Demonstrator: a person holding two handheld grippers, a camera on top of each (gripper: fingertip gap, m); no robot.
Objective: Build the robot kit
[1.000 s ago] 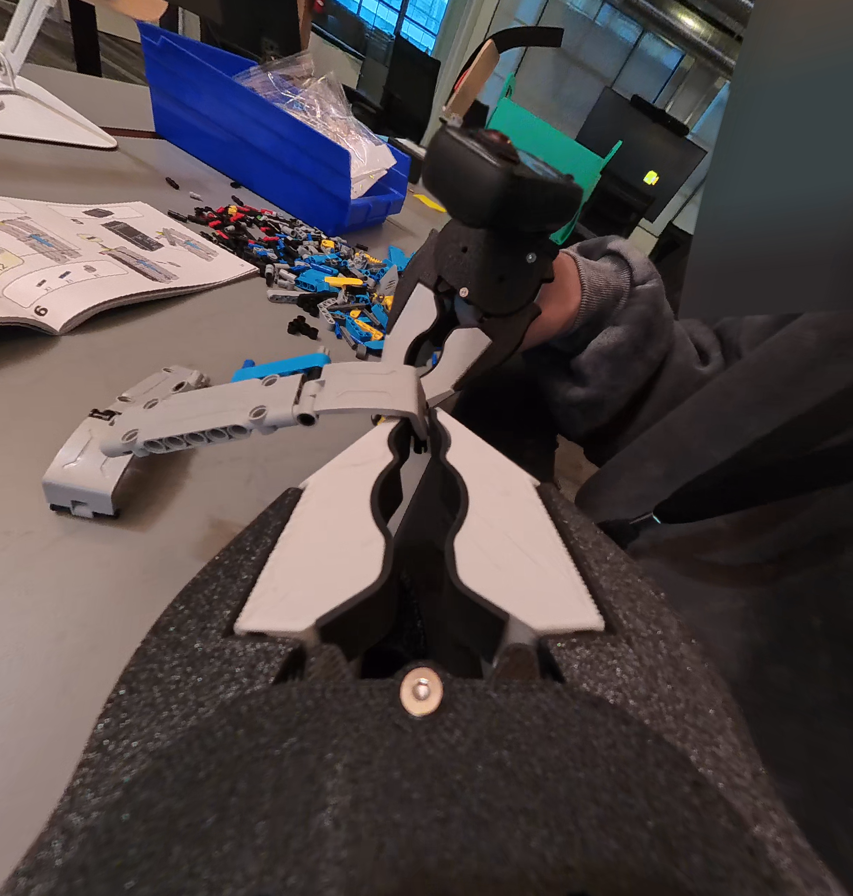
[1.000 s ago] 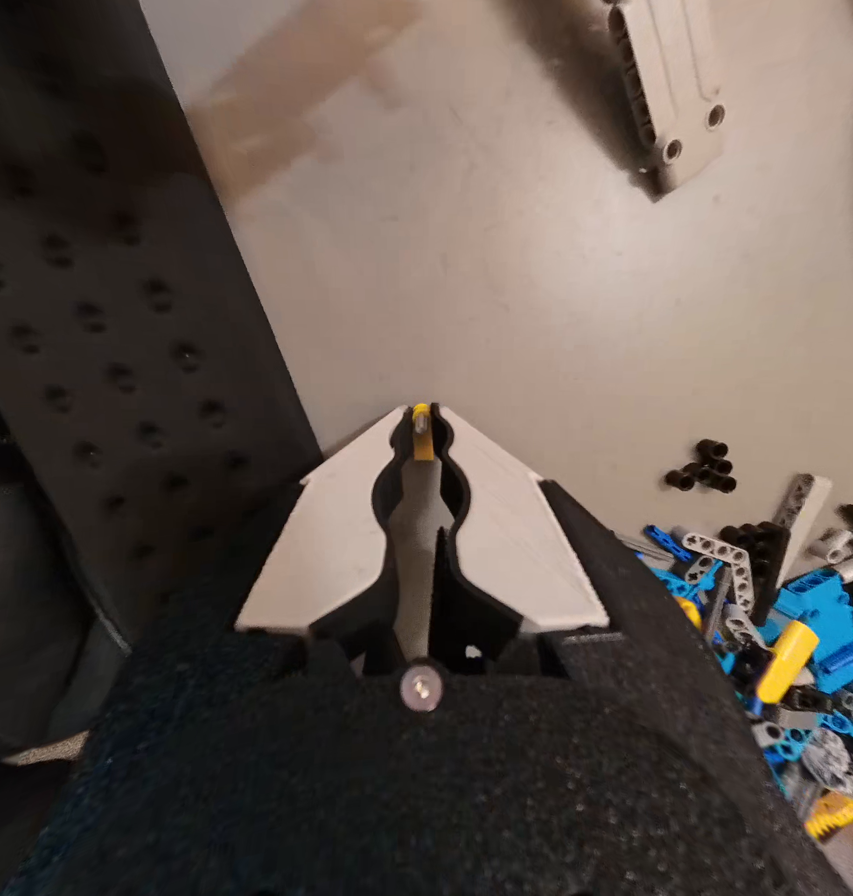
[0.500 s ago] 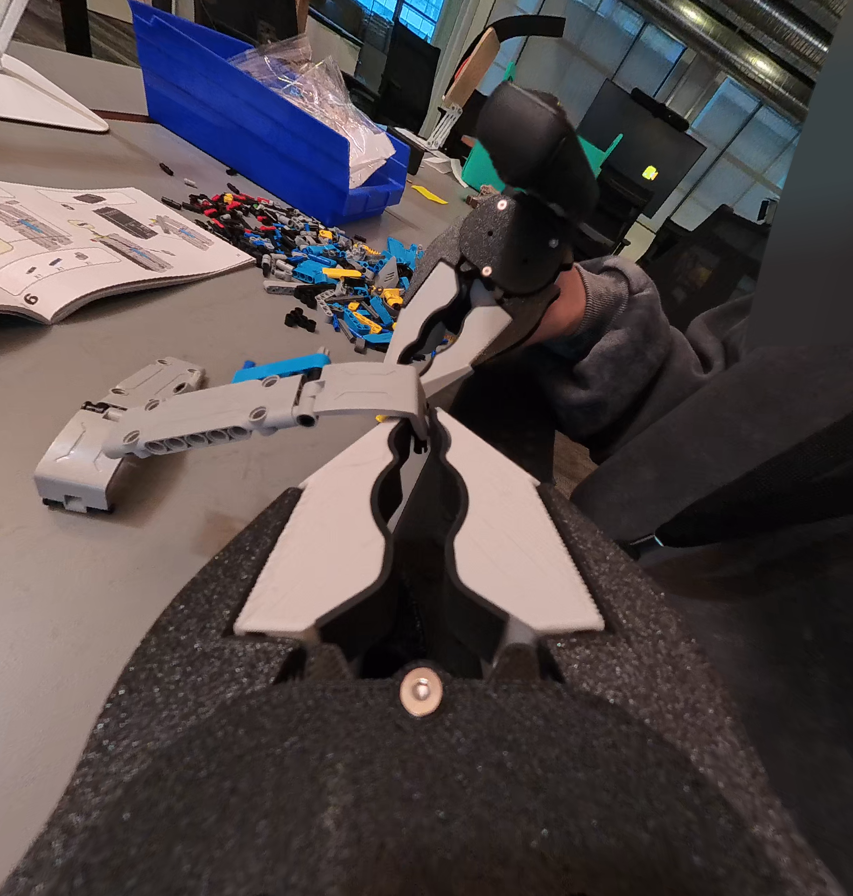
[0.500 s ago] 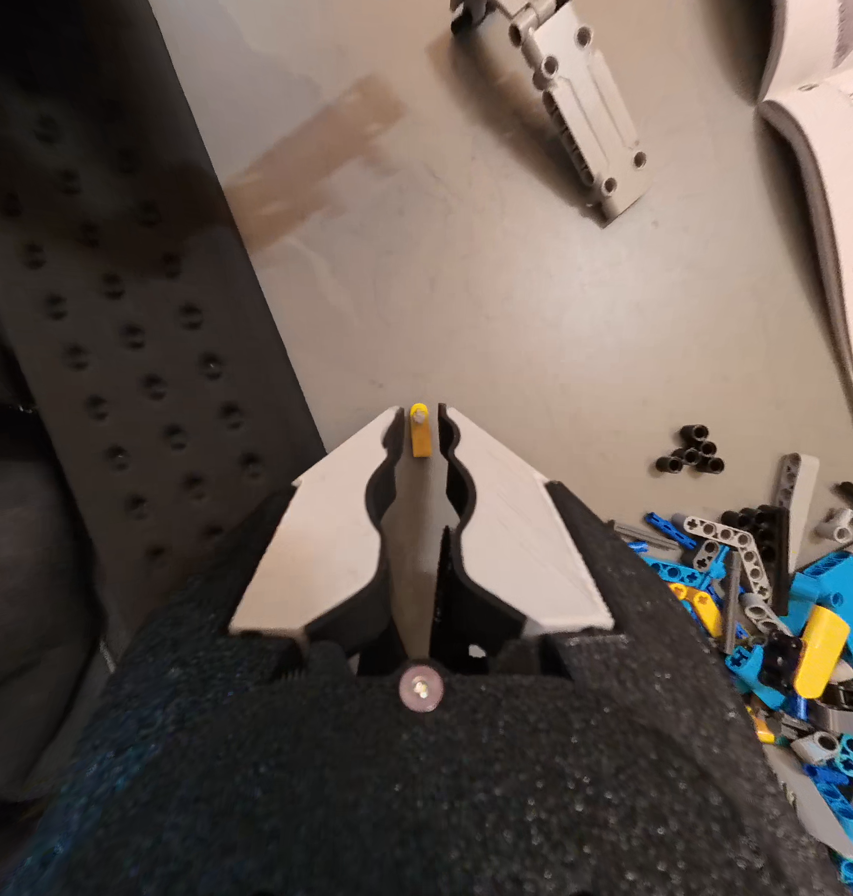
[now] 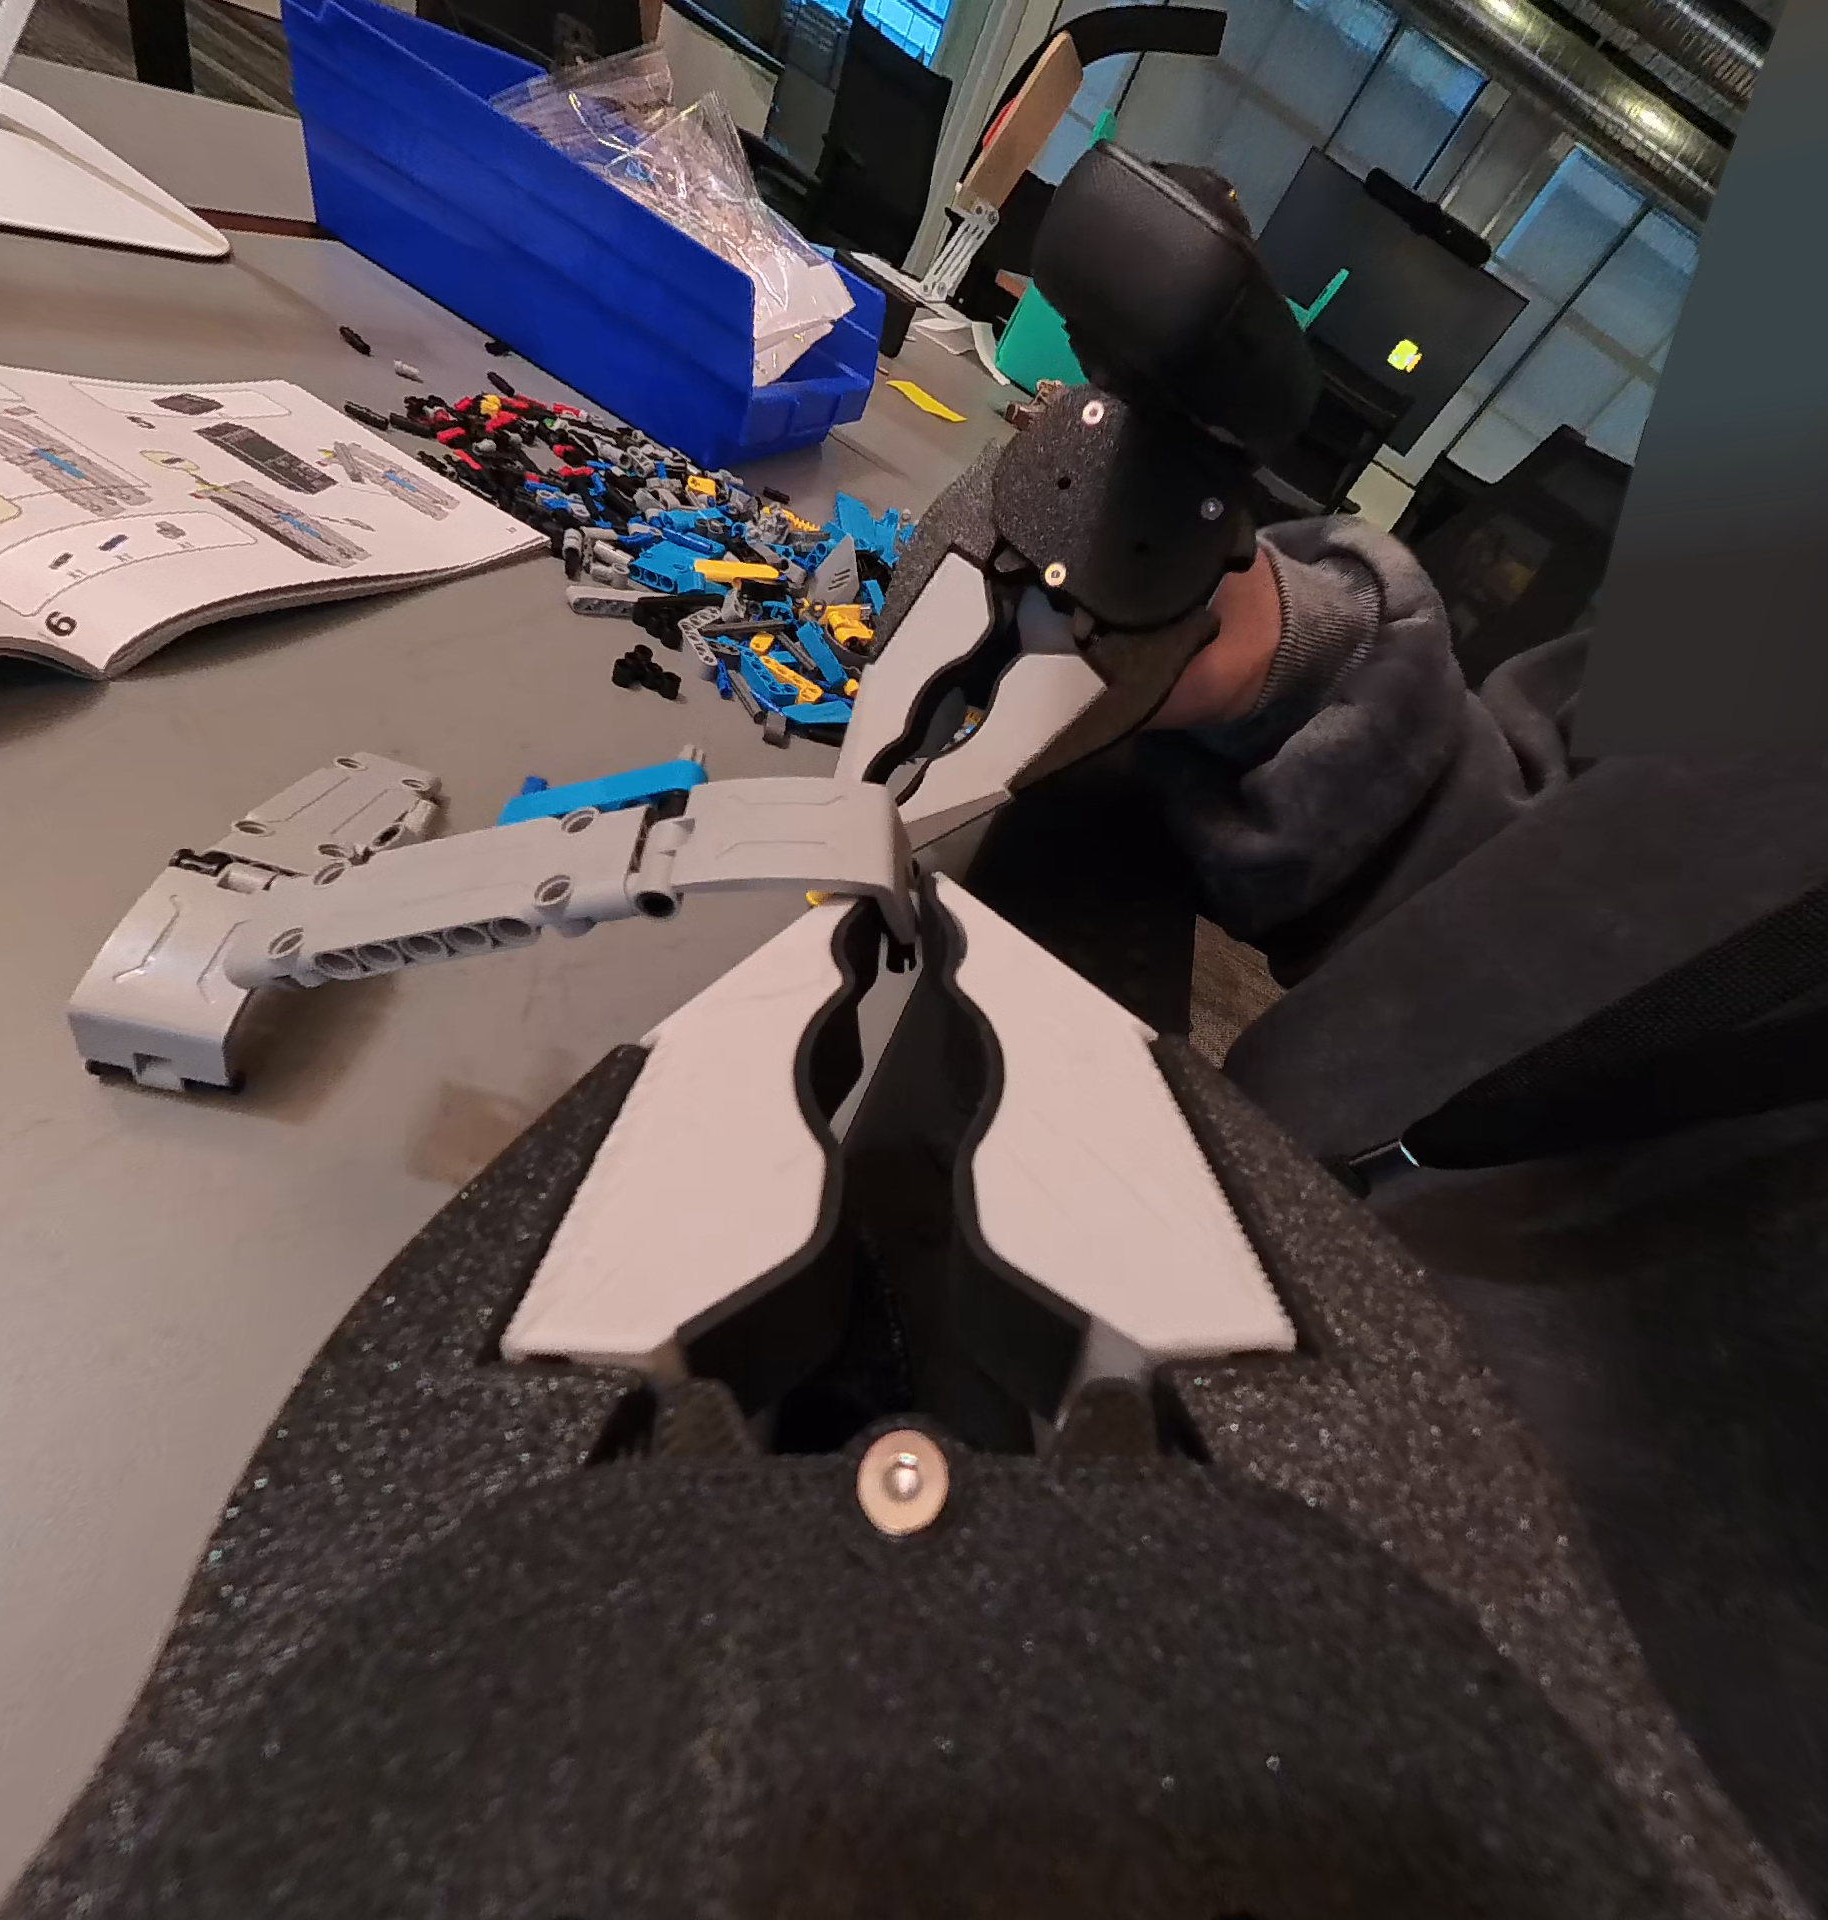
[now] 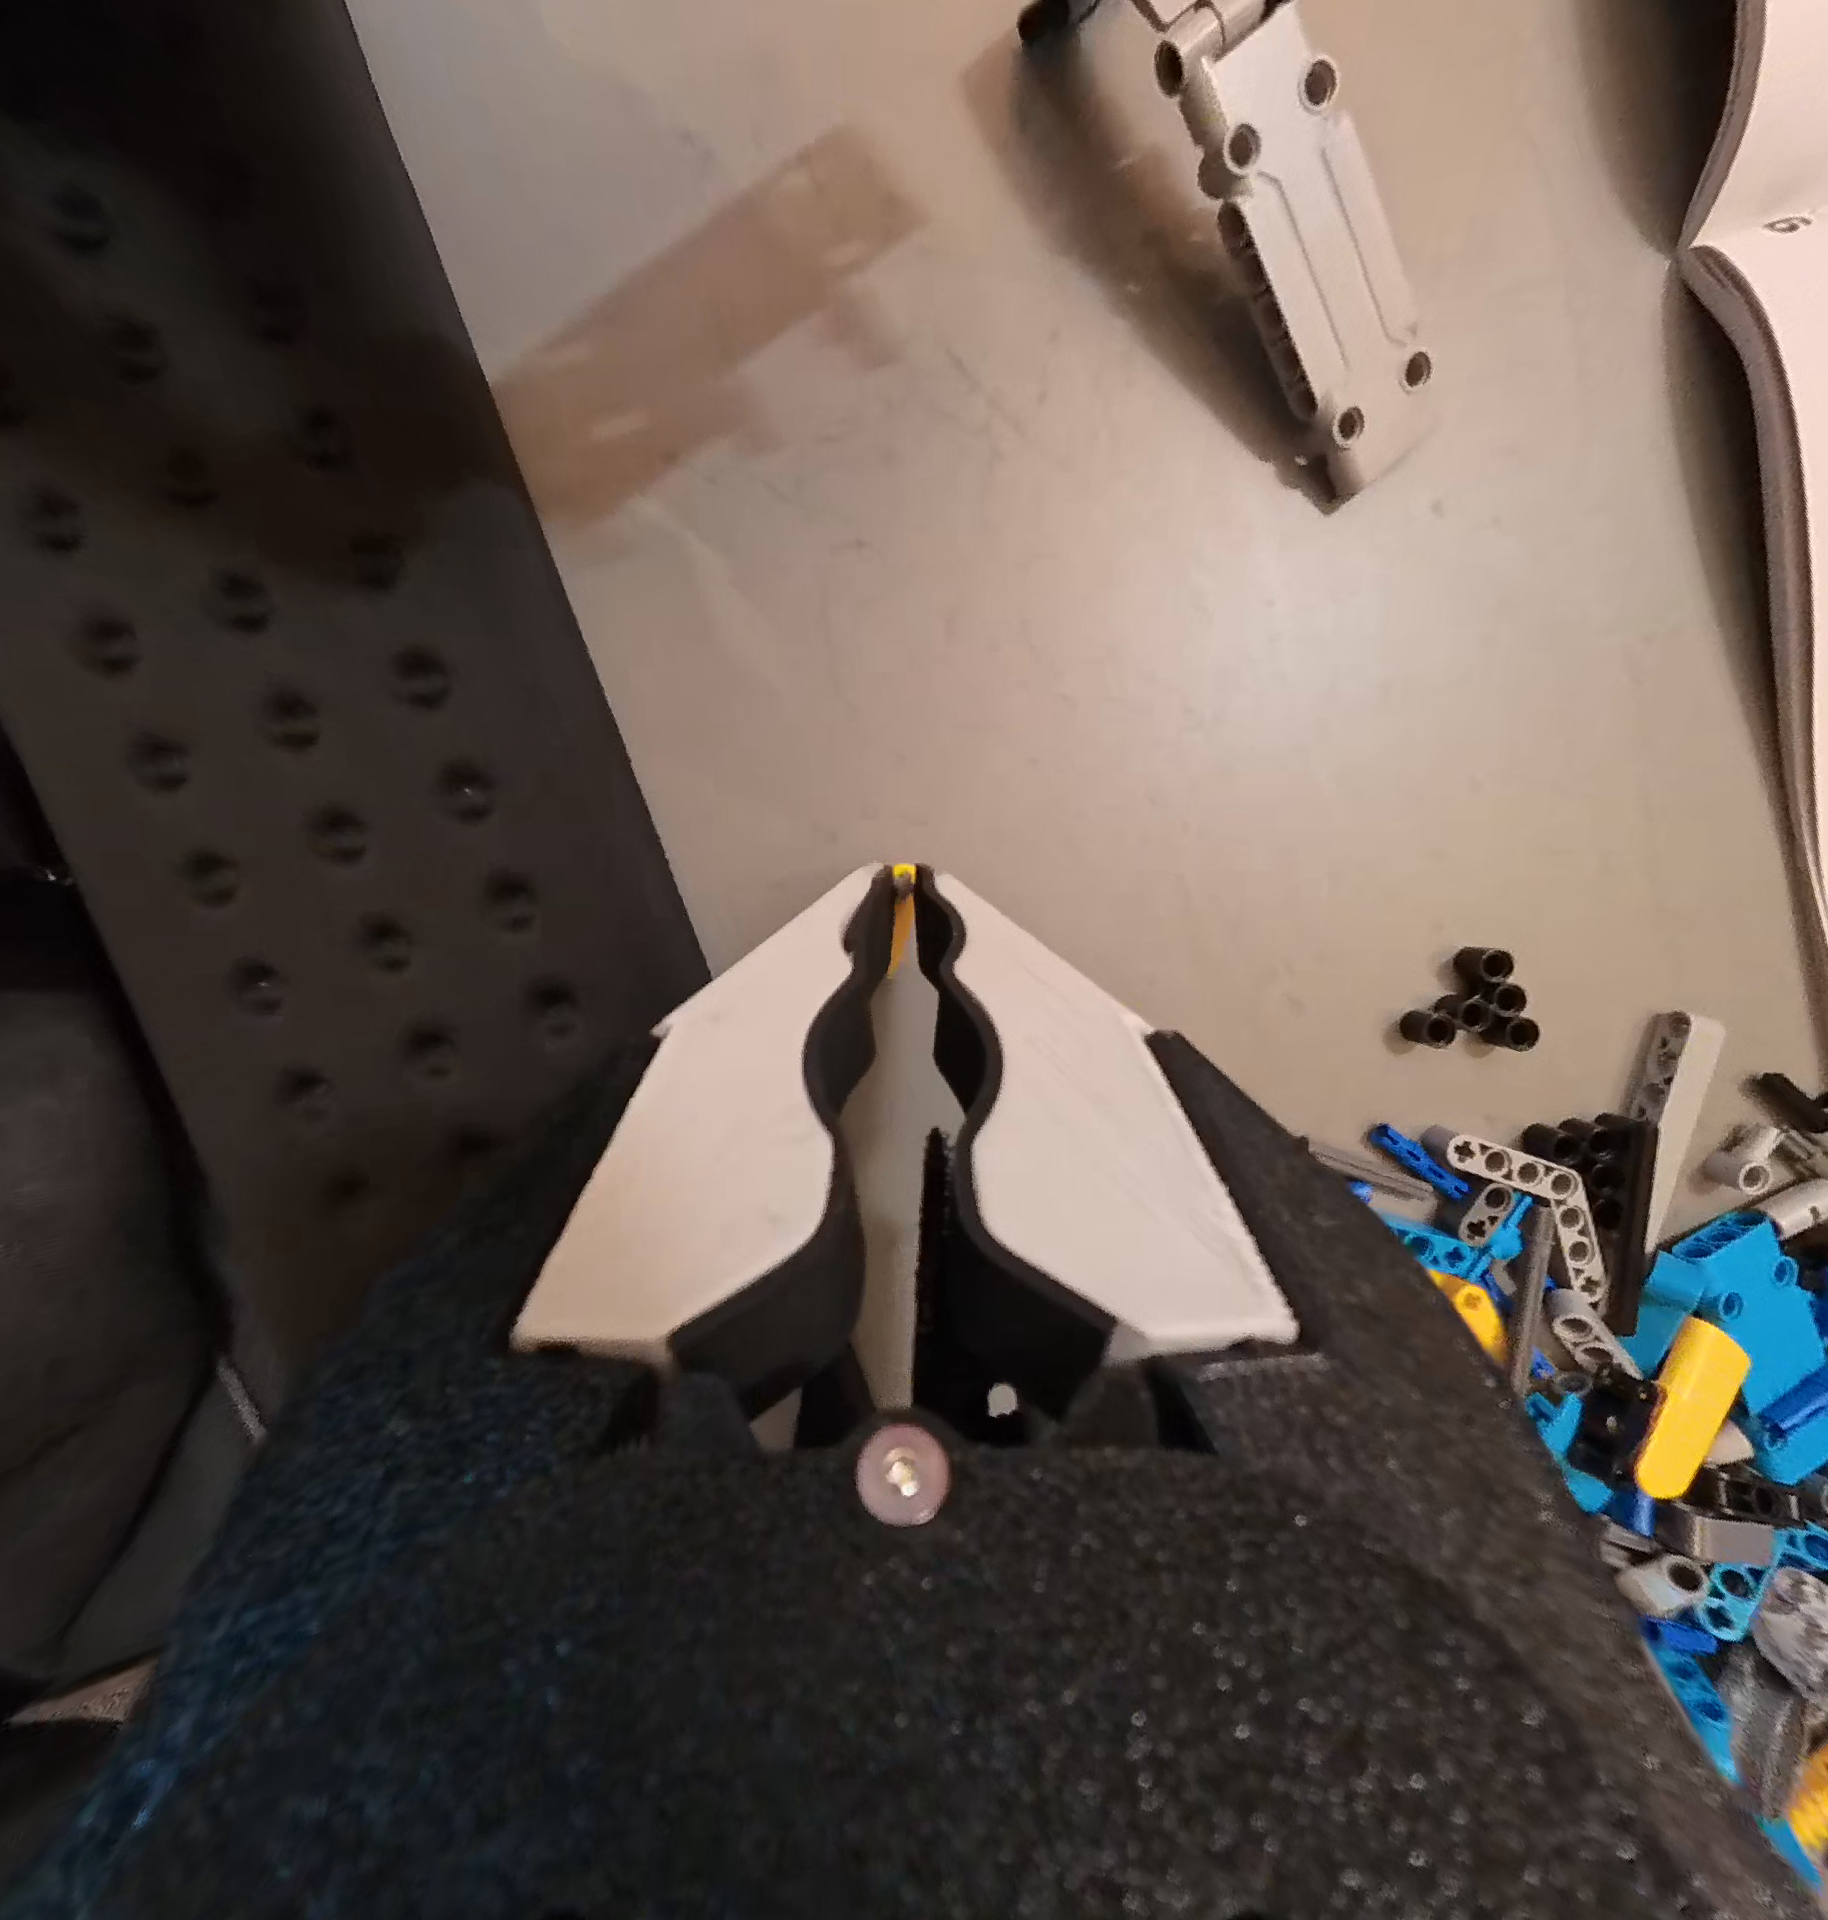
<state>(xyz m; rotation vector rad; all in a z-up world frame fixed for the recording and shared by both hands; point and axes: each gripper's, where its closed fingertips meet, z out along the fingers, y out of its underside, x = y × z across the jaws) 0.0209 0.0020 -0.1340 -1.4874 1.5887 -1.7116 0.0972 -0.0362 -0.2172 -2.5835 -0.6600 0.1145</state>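
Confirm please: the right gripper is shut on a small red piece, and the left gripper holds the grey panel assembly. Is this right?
Not quite. The piece pinched in the right gripper is yellow, not red, as the right wrist view shows. The left gripper does hold the grey panel assembly.

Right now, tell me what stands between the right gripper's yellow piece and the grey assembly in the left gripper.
Nothing visible does. The right gripper, shut on the yellow piece, sits just behind the grey assembly pinched by the left gripper; the brick pile lies off to the side.
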